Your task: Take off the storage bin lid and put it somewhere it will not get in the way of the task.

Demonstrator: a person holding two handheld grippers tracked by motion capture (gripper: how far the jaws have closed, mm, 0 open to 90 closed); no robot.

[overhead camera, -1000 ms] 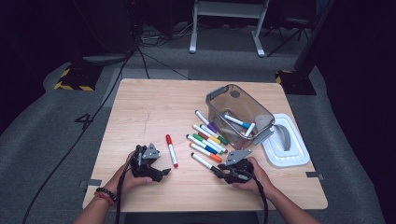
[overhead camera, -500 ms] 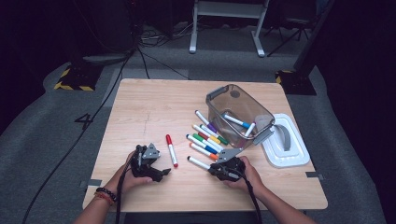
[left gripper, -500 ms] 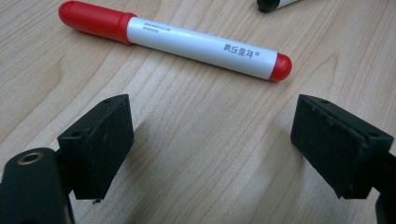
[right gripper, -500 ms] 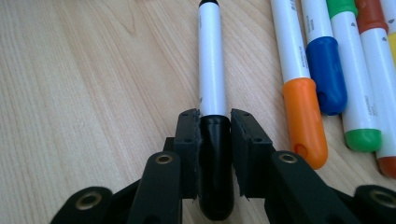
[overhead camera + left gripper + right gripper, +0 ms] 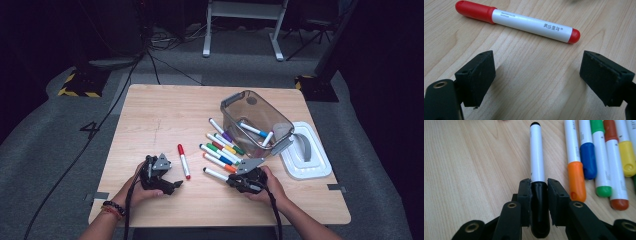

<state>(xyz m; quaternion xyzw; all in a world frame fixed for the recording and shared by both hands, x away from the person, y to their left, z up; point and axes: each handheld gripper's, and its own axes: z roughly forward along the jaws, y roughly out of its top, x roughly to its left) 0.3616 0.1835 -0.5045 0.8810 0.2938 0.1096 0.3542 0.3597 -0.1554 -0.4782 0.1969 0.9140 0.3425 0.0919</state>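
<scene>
Tabletop: black marker [image 5: 537, 170] between right jaws.

Light wooden table [image 5: 150, 120] bears a clear grey plastic bin [image 5: 252, 120] holding two markers, a white lid [image 5: 310, 162] beside it, and loose coloured markers [image 5: 222, 147] alongside. A red-capped white marker [image 5: 183, 161] lies apart, near the left gripper [image 5: 172, 184].

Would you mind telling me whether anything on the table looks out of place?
Yes: the red marker lies alone beside the left gripper, apart from the row of markers by the bin. The bin's lid sits off, on the table.
</scene>
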